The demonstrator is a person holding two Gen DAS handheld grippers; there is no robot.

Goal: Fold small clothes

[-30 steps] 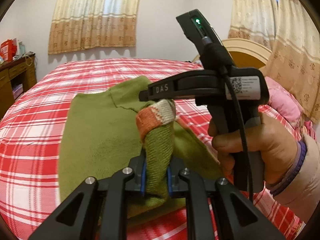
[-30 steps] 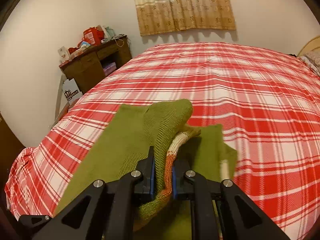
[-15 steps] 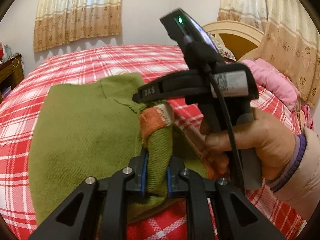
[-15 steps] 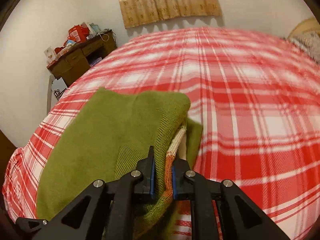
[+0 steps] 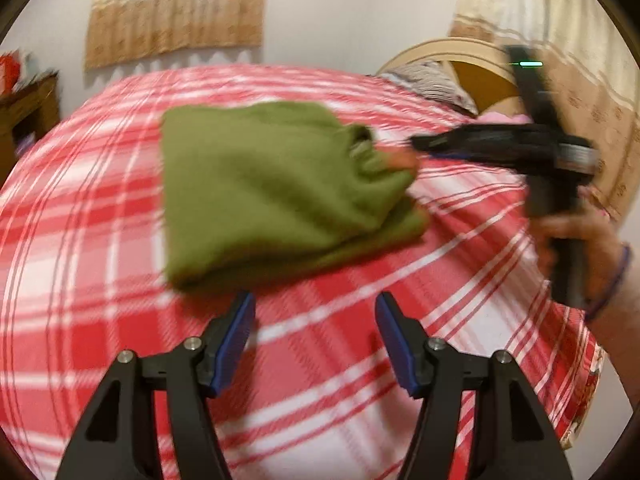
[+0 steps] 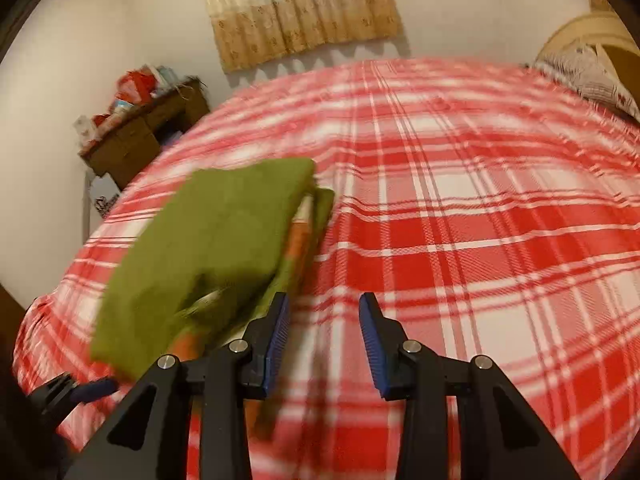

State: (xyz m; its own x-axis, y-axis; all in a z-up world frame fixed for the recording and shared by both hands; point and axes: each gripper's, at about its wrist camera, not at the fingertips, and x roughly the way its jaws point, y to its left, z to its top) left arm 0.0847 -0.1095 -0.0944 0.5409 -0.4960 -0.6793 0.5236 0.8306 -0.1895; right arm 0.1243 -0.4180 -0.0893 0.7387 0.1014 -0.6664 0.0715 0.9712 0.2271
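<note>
Motion-blurred right hand-held gripper [image 5: 416,148] and green sweater [image 5: 276,184]; orange cuff [image 6: 298,240] mostly hidden under the fold.

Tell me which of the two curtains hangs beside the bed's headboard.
The long beige patterned curtain at the right of the left wrist view, behind the curved wooden headboard. The short beige curtain covers a window on the far wall.

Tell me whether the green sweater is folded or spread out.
Folded: the green sweater lies doubled on the plaid bedspread, layers stacked, orange trim showing at its open edge.

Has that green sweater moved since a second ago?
Yes. The green sweater has left both grippers' jaws and now lies folded on the checked bedspread, farther toward the curtained wall in the left view.
</note>
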